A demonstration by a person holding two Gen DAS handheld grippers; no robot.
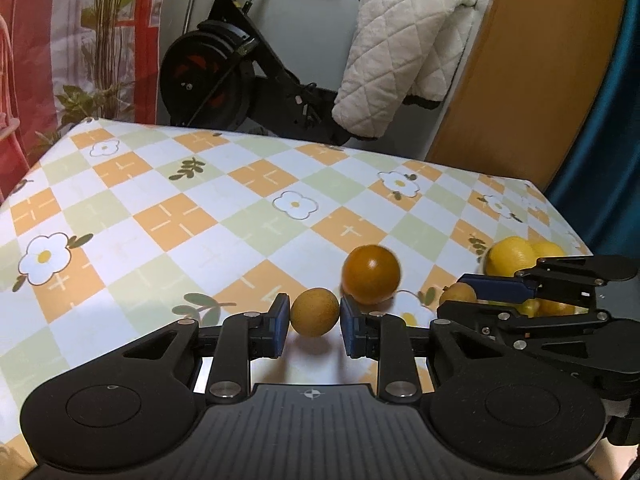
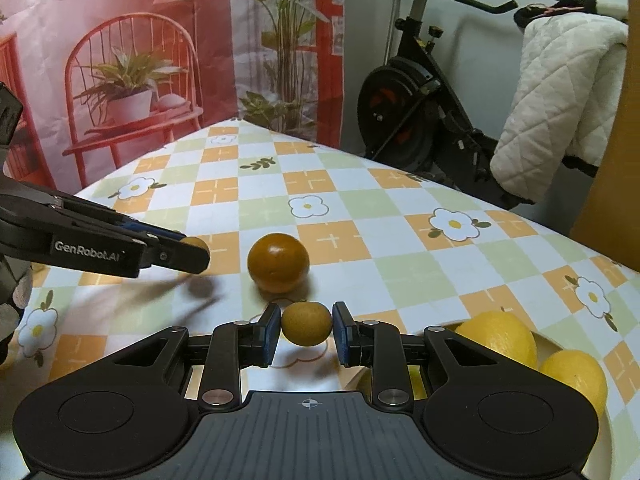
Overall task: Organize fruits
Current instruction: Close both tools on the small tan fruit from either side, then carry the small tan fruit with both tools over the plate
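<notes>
My left gripper (image 1: 314,316) is shut on a small tan round fruit (image 1: 314,312) and holds it just above the checked tablecloth (image 1: 180,216). My right gripper (image 2: 306,326) is shut on a second small tan fruit (image 2: 306,323). An orange (image 1: 371,274) lies on the cloth just beyond both grippers; it also shows in the right wrist view (image 2: 278,262). The right gripper (image 1: 476,294) shows at the right of the left wrist view with its fruit (image 1: 458,294). The left gripper (image 2: 192,250) shows at the left of the right wrist view.
Several lemons (image 2: 500,338) lie in a white dish (image 2: 548,342) at the table's right, under my right gripper; they also show in the left wrist view (image 1: 512,258). An exercise bike (image 1: 224,64) with a quilted blanket (image 1: 400,52) stands behind the table.
</notes>
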